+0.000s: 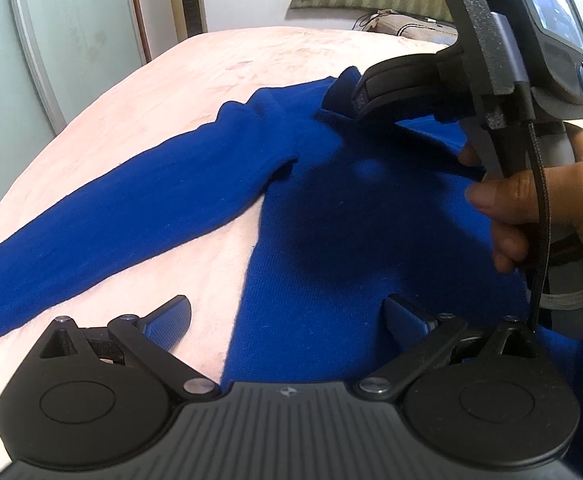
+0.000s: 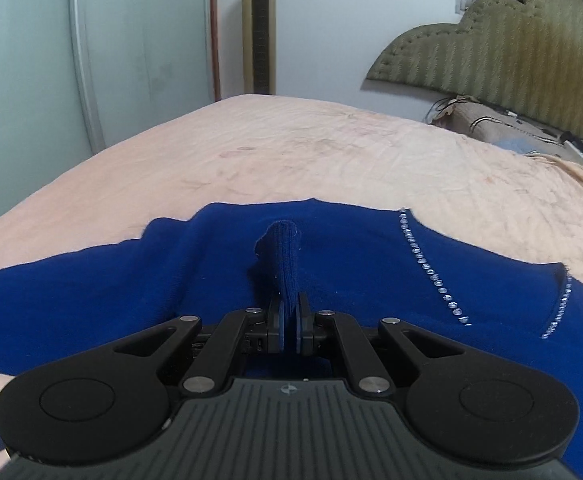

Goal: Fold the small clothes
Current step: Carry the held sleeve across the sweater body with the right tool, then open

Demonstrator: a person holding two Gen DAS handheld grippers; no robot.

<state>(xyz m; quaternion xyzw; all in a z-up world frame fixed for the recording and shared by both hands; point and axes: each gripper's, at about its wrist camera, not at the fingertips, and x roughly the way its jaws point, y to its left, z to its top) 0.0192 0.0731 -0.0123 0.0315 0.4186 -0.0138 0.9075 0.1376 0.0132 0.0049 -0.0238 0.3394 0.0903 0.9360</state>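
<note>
Flat on the pink bedspread (image 1: 103, 128) a blue sweater (image 1: 331, 208) is spread. Its ribbed cuff (image 2: 285, 264) is pinched between the closed right gripper (image 2: 290, 316), while the left gripper (image 1: 287, 316) is held wide apart above the sweater's body, empty.

dim indoor light | soft shadows | fisheye edge warp | slight blur

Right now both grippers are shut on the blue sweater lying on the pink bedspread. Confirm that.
Not quite. Only the right gripper is shut on the blue sweater, pinching a ribbed fold, as the right wrist view shows. The left gripper is open above it in the left wrist view. The pink bedspread is right.
</note>
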